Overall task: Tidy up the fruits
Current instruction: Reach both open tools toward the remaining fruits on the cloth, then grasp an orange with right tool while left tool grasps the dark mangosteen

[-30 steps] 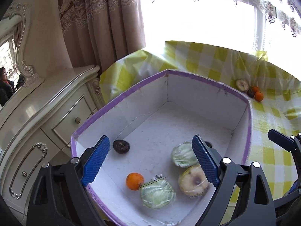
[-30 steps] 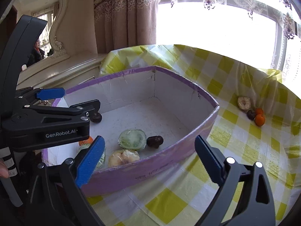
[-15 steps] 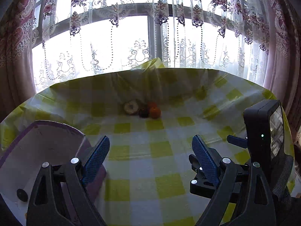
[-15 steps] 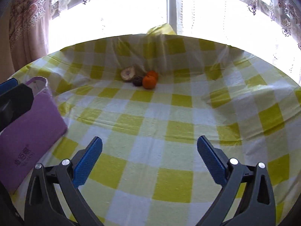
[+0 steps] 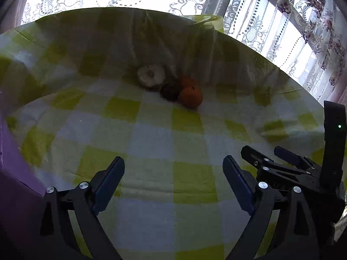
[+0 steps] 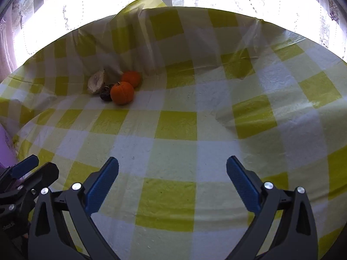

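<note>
While both grippers hang over the yellow-checked cloth (image 6: 175, 125), neither holds anything. The left gripper (image 5: 173, 184) has its blue pads spread wide over bare cloth, and the right gripper (image 6: 172, 184) is spread just as wide. In the left view the right tool shows at the lower right edge; in the right view the left tool shows at the lower left.

Four fruits sit bunched together at the far side of the table, well ahead of both tools, where the cloth rises against the window. A pale halved fruit (image 6: 96, 82) lies leftmost, a small dark fruit (image 6: 105, 95) touches it in front, the near orange (image 6: 121, 92) touches the dark one on its right, and the far orange (image 6: 131, 78) sits just behind.

A purple box (image 5: 13, 173) edges the left view's left side, well apart from the fruits
</note>
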Demonstrator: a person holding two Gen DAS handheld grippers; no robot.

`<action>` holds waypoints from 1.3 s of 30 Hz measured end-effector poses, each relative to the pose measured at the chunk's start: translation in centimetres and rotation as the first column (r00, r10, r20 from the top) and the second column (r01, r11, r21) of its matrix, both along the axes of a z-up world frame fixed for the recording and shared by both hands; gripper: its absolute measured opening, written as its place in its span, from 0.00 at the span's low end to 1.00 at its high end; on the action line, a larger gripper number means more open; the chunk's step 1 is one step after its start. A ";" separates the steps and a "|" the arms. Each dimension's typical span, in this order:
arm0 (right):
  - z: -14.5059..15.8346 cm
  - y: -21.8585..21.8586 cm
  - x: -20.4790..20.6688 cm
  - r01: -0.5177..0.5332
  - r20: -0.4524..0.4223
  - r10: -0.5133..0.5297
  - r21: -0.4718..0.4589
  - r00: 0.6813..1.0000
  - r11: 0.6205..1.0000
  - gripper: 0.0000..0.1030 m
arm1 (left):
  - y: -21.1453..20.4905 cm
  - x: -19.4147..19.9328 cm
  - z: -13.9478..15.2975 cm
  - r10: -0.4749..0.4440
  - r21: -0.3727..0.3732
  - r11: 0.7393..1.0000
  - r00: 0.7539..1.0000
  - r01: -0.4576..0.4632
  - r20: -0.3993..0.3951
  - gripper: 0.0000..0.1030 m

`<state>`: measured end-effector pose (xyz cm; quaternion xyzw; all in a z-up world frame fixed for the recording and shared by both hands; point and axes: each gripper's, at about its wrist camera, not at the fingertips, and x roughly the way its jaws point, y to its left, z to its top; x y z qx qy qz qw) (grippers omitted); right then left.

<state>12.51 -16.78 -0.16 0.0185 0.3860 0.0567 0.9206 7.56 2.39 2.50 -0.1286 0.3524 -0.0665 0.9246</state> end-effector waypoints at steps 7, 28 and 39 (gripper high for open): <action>-0.6 3.4 7.4 -0.094 -0.066 0.098 0.058 0.993 0.994 0.82 | -0.5 0.6 -0.8 -0.025 -0.002 1.000 0.999 0.025 -0.041 0.86; -0.1 2.8 8.0 0.027 -0.059 -0.022 0.089 0.998 0.996 0.42 | 0.8 1.4 -1.4 0.050 -0.045 0.997 0.994 -0.055 -0.100 0.86; -0.9 -3.3 4.2 0.099 -0.038 -0.092 0.295 0.995 0.950 0.42 | -0.1 5.2 -1.0 0.123 0.014 0.992 0.982 -0.122 -0.142 0.86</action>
